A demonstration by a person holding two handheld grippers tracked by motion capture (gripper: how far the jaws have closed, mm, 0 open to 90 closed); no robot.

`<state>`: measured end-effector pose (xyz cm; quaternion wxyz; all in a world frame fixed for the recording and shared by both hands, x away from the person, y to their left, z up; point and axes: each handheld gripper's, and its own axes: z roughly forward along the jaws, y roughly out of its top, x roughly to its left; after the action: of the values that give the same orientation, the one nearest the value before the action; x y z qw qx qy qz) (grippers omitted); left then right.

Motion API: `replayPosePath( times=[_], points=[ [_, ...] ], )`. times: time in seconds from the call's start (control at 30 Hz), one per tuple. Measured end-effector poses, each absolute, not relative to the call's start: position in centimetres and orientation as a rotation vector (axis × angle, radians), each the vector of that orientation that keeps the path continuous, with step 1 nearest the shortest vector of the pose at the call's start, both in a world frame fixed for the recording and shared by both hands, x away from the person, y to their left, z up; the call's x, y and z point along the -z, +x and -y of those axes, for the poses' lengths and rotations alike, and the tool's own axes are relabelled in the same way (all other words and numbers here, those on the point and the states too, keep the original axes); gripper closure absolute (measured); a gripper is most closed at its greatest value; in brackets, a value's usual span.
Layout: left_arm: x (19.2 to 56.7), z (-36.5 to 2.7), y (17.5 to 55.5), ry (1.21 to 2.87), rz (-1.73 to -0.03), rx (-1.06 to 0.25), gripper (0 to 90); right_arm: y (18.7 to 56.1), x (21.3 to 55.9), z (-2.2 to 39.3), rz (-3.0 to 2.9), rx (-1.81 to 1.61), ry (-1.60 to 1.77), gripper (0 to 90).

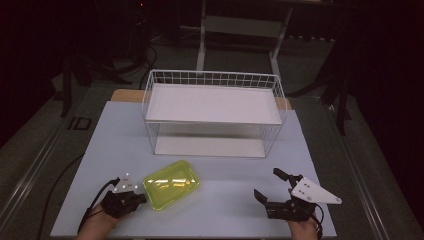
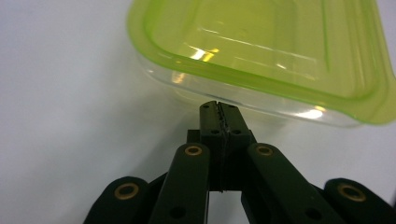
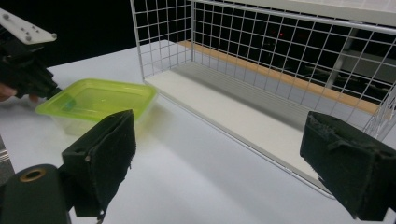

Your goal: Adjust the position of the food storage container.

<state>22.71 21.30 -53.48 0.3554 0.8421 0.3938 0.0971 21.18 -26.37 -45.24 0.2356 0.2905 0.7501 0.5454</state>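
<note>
Green-lidded box (image 1: 171,184) was seen at lower left on the desk (image 1: 225,200); left gripper (image 1: 136,198) fingers were pressed together empty at its rim, right gripper (image 1: 267,186) fingers spread. A push might slide it away ungrasped.

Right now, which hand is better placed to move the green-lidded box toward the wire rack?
Left. The left gripper has its jaws shut right at the box edge, apparently touching. The right gripper sits open, well off to the side, with nothing between its jaws.
</note>
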Motion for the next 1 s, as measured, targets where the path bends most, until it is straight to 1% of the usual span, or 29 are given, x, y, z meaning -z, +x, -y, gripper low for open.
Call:
replayPosePath(
  times=[0.23,0.4,0.7,1.0],
  points=[
    [53.4,-20.6,24.3,2.148,-1.041,-0.28,90.0,21.3,45.4,26.4,-2.065,-1.498,0.787,10.6],
    [53.5,-20.1,25.0,2.127,-1.041,-0.258,90.0,21.2,45.5,26.3,-2.063,-1.522,0.767,10.6],
    [53.3,-18.6,26.4,2.131,-1.01,-0.273,90.0,21.4,45.7,26.5,-2.08,-1.52,0.78,10.6],
    [53.3,-17.2,27.7,2.117,-0.994,-0.257,90.0,21.4,45.7,26.7,-2.085,-1.522,0.777,10.6]
  ],
)
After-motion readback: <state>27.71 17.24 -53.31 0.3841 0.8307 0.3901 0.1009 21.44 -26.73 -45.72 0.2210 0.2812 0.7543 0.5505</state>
